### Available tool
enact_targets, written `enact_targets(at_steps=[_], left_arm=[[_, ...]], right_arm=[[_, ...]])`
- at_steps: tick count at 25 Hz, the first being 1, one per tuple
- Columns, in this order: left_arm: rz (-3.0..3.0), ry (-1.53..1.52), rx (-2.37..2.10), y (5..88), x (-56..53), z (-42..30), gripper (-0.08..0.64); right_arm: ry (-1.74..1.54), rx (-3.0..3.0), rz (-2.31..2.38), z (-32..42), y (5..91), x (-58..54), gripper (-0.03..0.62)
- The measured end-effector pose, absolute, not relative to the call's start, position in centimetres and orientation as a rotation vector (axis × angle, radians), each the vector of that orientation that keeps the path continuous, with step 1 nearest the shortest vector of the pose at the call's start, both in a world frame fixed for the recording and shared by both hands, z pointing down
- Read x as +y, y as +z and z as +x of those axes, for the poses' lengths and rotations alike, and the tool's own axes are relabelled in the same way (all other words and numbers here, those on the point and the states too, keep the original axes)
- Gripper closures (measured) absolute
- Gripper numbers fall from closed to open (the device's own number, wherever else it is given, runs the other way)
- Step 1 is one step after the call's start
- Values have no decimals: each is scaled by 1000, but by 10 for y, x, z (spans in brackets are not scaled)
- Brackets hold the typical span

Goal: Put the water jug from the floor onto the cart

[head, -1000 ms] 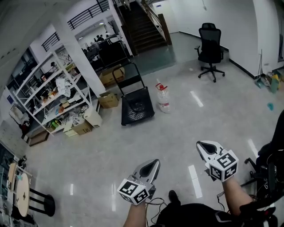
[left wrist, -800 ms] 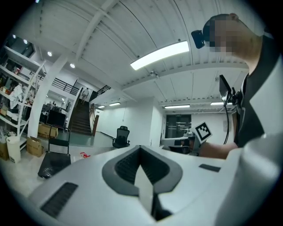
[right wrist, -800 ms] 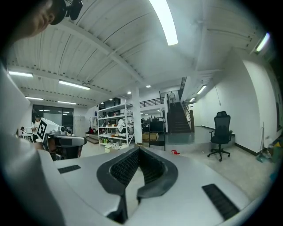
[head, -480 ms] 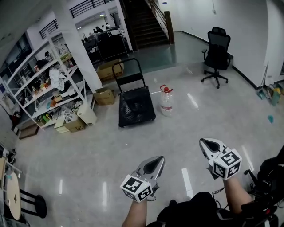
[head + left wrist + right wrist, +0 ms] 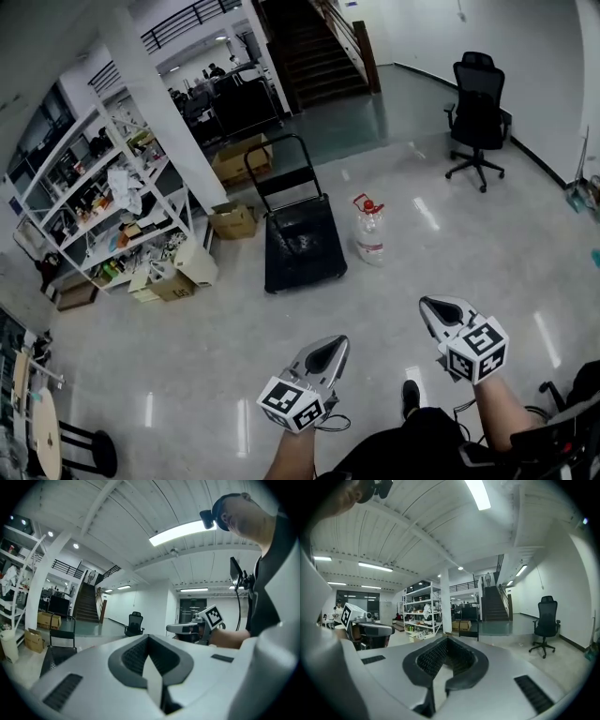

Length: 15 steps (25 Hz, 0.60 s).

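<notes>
In the head view the clear water jug [image 5: 369, 232] with a red cap stands upright on the floor, just right of the black platform cart [image 5: 302, 244]. The cart's upright handle [image 5: 281, 167] is at its far end. Both grippers are held level well short of them. My left gripper [image 5: 330, 350] is shut and empty. My right gripper [image 5: 437, 312] is shut and empty too. The left gripper view shows the cart [image 5: 55, 654] at the far left beyond its closed jaws. In the right gripper view only the cart's handle [image 5: 469, 633] shows above the gripper body.
White shelving [image 5: 103, 202] packed with goods and cardboard boxes [image 5: 232, 221] stand left of the cart. A black office chair [image 5: 478, 117] is at the back right. A staircase [image 5: 314, 56] rises behind. A round table [image 5: 36, 427] sits at the lower left.
The person has walked forward, so the cart and jug appear nearer and larger. Both grippers travelled along with them, still shut and empty, in the same pose.
</notes>
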State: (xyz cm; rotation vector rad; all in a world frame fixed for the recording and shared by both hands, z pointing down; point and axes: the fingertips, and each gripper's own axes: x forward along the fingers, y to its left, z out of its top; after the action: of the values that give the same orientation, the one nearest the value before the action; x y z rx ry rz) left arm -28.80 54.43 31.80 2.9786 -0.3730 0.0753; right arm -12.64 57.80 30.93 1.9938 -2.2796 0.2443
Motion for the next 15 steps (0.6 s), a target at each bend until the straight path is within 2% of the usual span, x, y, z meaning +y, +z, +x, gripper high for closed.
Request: enact_targets(at_steps=[11,15], left_arm=[[3037,124,-467,293,381,-144,567],[3021,133,-467,295,340,-112,567]], right_arm=[[185,-2335,1964,31,290,426,594],[196,-2353,1949,61,292,380,594]])
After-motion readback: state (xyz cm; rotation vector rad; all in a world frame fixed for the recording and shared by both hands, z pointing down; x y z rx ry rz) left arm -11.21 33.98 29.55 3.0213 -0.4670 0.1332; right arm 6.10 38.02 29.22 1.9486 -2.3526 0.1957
